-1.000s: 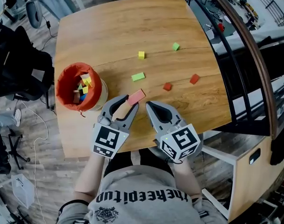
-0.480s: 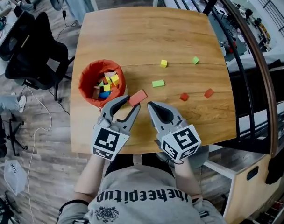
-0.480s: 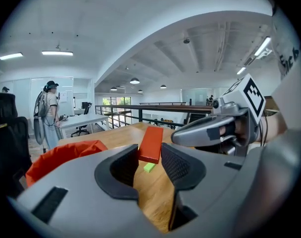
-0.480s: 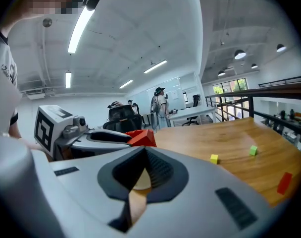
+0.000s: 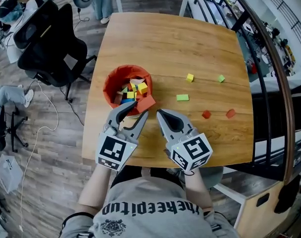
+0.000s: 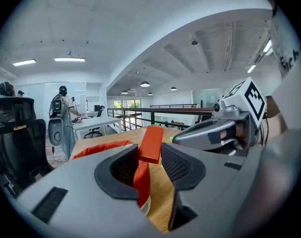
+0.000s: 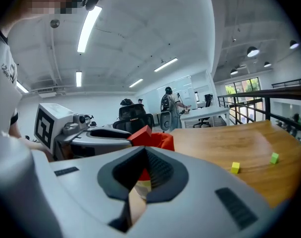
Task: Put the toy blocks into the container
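Note:
A flat red block is pinched in my left gripper, jaws shut on its end. It hangs at the near rim of the orange-red container, which holds several coloured blocks. In the left gripper view the red block stands between the pads with the container just beyond. My right gripper is shut and empty, close beside the left one. On the table lie a yellow block, a green block, a flat green block and two red blocks.
The wooden table ends close in front of the person. A black office chair stands at its left and a curved railing at its right. In the right gripper view, people stand at desks far off.
Both grippers have moved left toward the container, the left one carrying the red block. The block was short of the container and now hangs at its near rim.

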Action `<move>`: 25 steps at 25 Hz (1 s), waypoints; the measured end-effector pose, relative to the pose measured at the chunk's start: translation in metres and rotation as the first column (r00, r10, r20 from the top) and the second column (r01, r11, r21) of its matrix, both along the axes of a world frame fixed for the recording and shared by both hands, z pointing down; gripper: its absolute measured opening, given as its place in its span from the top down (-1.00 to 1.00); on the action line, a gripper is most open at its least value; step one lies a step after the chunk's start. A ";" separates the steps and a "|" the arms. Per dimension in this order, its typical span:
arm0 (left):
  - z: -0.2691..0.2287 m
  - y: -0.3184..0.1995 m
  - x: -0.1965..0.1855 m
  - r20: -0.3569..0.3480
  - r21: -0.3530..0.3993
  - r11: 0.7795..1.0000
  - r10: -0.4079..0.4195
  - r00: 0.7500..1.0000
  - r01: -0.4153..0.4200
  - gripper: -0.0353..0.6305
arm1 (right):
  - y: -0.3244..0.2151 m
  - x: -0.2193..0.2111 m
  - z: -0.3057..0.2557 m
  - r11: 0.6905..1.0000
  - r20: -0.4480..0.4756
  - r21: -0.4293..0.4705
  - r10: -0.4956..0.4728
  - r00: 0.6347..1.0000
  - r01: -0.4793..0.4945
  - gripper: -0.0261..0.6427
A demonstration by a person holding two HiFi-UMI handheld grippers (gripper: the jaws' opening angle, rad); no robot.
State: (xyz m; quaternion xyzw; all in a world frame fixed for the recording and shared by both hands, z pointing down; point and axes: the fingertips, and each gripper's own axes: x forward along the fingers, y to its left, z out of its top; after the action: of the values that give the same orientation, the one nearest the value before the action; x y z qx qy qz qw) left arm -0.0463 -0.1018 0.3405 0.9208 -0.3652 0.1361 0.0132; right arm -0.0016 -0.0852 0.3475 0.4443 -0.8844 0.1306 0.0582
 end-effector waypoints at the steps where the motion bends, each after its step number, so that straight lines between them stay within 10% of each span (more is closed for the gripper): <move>1: 0.000 -0.001 -0.006 0.000 0.001 1.000 -0.012 1.000 0.012 0.44 | -0.002 -0.005 0.000 1.000 -0.001 0.001 -0.010 1.000 0.010 0.89; 25: 0.012 -0.035 -0.062 -0.016 -0.029 0.997 -0.078 0.997 0.078 0.43 | -0.030 -0.054 0.004 0.999 -0.023 -0.019 -0.047 0.999 0.047 0.89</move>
State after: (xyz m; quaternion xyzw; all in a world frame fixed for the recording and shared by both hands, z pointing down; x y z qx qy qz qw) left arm -0.1088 -0.1373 0.3524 0.9067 -0.3988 0.1327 0.0348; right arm -0.0556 -0.1152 0.3513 0.4242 -0.8927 0.1320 0.0756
